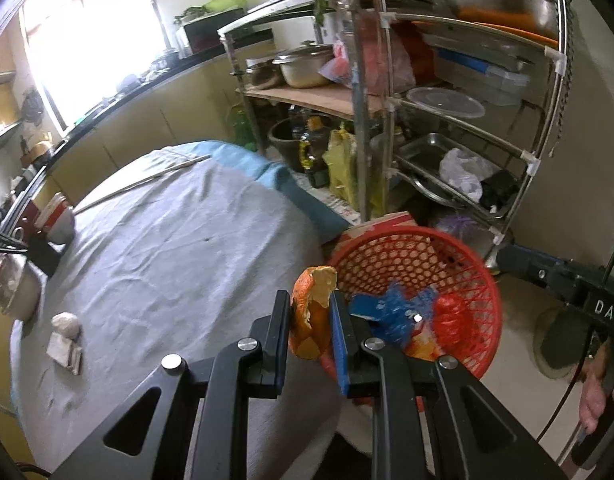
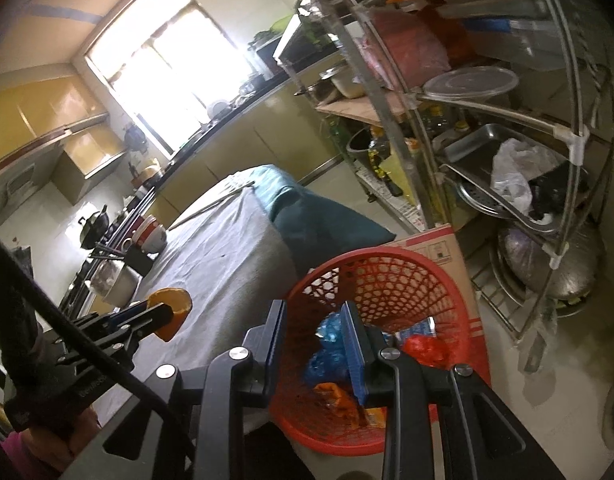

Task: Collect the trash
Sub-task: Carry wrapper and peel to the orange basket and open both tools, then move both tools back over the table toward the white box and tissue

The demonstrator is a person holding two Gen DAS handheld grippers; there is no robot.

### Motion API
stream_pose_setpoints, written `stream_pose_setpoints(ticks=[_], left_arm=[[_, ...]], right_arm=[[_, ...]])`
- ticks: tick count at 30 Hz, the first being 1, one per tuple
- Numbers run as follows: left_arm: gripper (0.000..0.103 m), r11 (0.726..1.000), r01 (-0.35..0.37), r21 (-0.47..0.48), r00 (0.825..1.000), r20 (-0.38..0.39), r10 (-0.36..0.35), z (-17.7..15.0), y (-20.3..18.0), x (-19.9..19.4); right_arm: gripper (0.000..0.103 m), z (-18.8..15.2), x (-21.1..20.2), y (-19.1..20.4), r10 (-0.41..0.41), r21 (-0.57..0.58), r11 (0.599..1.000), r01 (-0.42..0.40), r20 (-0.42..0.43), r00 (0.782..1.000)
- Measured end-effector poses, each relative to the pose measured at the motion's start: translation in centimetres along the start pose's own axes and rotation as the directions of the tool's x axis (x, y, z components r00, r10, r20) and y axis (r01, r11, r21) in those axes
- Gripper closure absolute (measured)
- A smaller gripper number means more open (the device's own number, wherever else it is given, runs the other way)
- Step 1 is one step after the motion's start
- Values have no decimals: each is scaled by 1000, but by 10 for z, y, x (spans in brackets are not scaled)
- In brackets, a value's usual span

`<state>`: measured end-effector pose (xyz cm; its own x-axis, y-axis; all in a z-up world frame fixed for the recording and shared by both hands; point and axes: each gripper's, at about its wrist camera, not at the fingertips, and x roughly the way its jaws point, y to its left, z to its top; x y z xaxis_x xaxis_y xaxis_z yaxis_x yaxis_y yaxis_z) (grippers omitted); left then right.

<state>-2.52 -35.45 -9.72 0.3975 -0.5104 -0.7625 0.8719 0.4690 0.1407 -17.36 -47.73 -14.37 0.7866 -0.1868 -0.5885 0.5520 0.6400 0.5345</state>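
1. Broadly, a cloth-covered bench fills the left, with a metal rack behind.
2. Just beside the bench edge stands a red basket holding blue and red wrappers.
3. Left claw is clamped on an orange peel, long axis upright, near the basket rim.
4. Right claw hangs over the basket, pads apart by a narrow gap, gripping nothing.

Black tools w/ blue pads, silver screws, pink sleeve.
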Motion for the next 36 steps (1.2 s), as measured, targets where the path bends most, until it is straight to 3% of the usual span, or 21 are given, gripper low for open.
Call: stream_pose_setpoints(ticks=[4, 7, 9, 12, 14, 20, 26, 30, 33, 34, 36], left_arm=[[82, 995, 101, 2, 995, 9, -101, 9, -13, 7], [78, 980, 200, 7, 980, 10, -200, 15, -23, 14], [65, 965, 263, 12, 965, 4, -263, 17, -28, 17], [45, 960, 279, 19, 960, 15, -279, 16, -30, 15], [42, 958, 285, 22, 958, 23, -285, 13, -27, 11], [41, 977, 213, -23, 977, -12, -213, -3, 4, 6], [38, 997, 40, -66, 999, -21, -42, -30, 51, -17], [32, 993, -71, -92, 997, -9, 70, -46, 80, -33], [31, 985, -131, -111, 991, -5, 131, -58, 100, -44], [31, 982, -148, -116, 989, -4, 148, -62, 104, -47], [31, 976, -178, -124, 984, -3, 179, -71, 115, -53]], right_arm=[[72, 1, -5, -9, -24, 14, 1000, 24, 11, 1000], [72, 2, -8, -16, -36, 32, 999, 35, 19, 999], [72, 2, -10, -19, -47, 37, 998, 46, 24, 999], [72, 3, -13, -20, -59, 39, 998, 58, 34, 998], [72, 4, -14, -20, -63, 40, 997, 61, 38, 997], [71, 5, -10, 1, -50, 4, 999, 50, 34, 998], [71, 1, 3, 40, -22, -48, 999, 22, 12, 1000], [69, -5, 18, 68, -5, -78, 997, 3, -26, 1000], [60, -13, 29, 93, 7, -108, 994, -13, -57, 998], [46, -15, 31, 99, 9, -114, 993, -17, -62, 998], [41, -20, 34, 114, 19, -134, 991, -27, -61, 998]])
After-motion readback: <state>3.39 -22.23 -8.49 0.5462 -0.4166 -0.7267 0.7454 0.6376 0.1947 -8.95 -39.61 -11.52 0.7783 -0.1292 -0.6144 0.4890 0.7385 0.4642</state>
